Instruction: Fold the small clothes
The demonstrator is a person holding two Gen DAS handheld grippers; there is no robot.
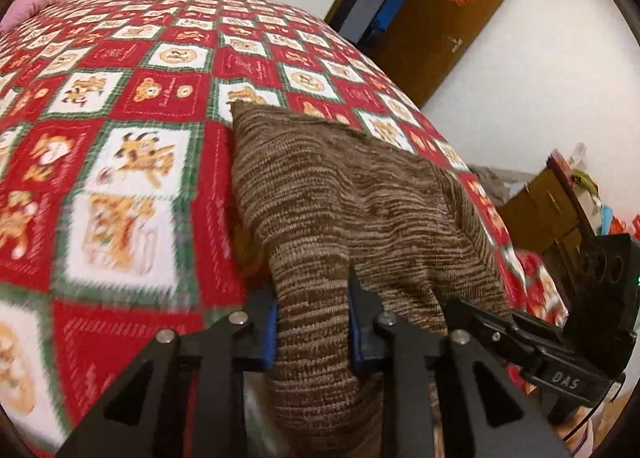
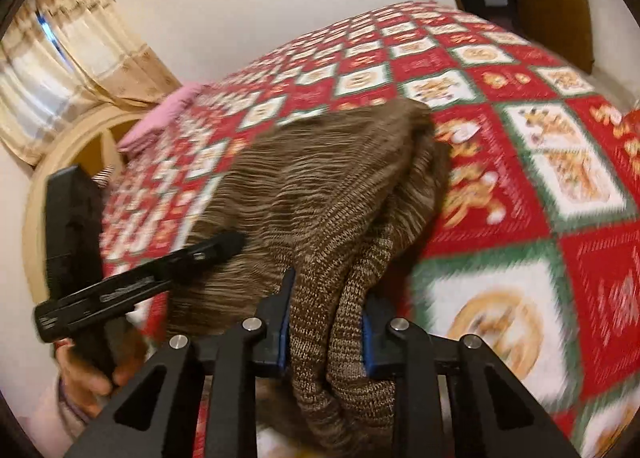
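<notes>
A brown striped knit garment point(image 1: 352, 193) lies on the red patterned bedspread point(image 1: 120, 105), its far part flat, its near edge lifted. My left gripper point(image 1: 312, 318) is shut on a bunched fold of that near edge, blue pads pressing both sides. In the right wrist view the same knit garment point(image 2: 312, 185) rises in two thick folds between the pads of my right gripper point(image 2: 326, 322), which is shut on it. The other gripper point(image 2: 168, 266) shows at the left, held by a hand point(image 2: 86, 374). In the left wrist view the right gripper point(image 1: 532, 342) appears at the lower right.
The bedspread point(image 2: 520, 177) covers the whole bed. A pink pillow point(image 2: 160, 121) lies at the head, by a cream headboard point(image 2: 68, 153) and curtains point(image 2: 60, 57). A brown door point(image 1: 436, 29) stands open beyond the bed. A wooden cabinet point(image 1: 548, 205) with clutter sits at the right.
</notes>
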